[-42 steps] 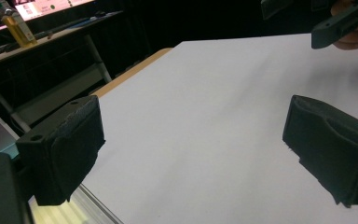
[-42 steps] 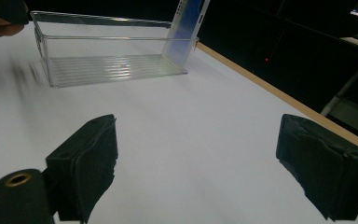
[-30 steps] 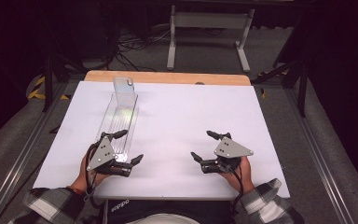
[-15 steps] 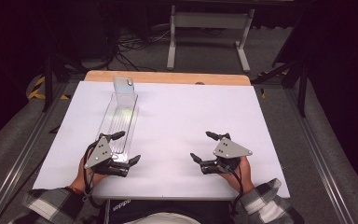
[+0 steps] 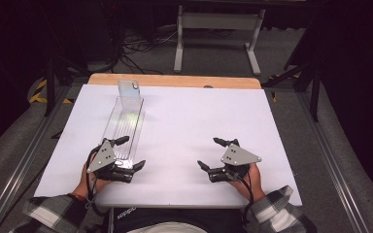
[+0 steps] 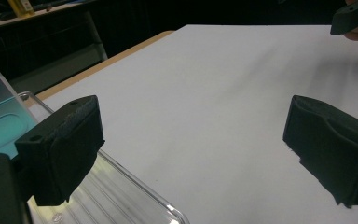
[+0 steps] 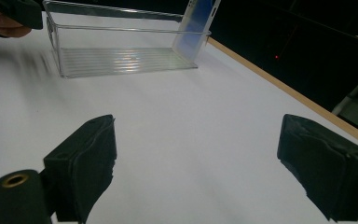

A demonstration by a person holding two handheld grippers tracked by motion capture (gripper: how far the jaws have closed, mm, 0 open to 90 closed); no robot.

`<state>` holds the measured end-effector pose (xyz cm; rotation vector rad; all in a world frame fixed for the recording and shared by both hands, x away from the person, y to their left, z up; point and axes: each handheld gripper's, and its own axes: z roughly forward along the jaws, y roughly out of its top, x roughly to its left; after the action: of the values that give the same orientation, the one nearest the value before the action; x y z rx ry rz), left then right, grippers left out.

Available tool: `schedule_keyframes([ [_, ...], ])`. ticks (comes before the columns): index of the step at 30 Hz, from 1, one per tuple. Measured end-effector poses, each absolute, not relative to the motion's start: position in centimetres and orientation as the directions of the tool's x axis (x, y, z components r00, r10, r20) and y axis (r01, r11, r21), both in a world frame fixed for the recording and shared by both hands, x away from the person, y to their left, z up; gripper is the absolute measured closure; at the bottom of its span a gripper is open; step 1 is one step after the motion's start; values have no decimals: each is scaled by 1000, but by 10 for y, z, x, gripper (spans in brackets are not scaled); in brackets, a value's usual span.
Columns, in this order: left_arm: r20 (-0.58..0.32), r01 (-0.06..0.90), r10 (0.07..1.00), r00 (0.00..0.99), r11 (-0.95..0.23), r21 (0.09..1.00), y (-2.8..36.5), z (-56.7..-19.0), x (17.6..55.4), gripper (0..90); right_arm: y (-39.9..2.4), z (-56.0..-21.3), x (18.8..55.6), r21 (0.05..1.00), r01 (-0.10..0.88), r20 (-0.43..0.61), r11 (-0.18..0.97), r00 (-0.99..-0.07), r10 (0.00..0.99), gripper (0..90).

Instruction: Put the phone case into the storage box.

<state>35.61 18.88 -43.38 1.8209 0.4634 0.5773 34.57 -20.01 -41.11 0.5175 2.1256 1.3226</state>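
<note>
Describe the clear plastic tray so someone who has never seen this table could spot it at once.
Start at the white table top and go to its left half. The long, narrow clear plastic tray lies there, running away from the left gripper, with a pale phone-like slab standing in its far end. It is transparent and ridged, unlike the black grippers.

1. A lab or test studio: black curtains close in a dark room.
2. A white work table (image 5: 184, 126) sits between metal floor rails (image 5: 17, 170).
3. Loose cables (image 5: 141, 46) and a metal stand (image 5: 216, 22) lie on grey carpet beyond the table.
</note>
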Motion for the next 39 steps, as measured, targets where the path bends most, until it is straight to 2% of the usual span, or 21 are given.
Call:
schedule_keyframes([
  [39,169,17,557,813,-313,950,184,-433,354,57,-201,-411,344,897,19,-276,441,-754,596,127],
])
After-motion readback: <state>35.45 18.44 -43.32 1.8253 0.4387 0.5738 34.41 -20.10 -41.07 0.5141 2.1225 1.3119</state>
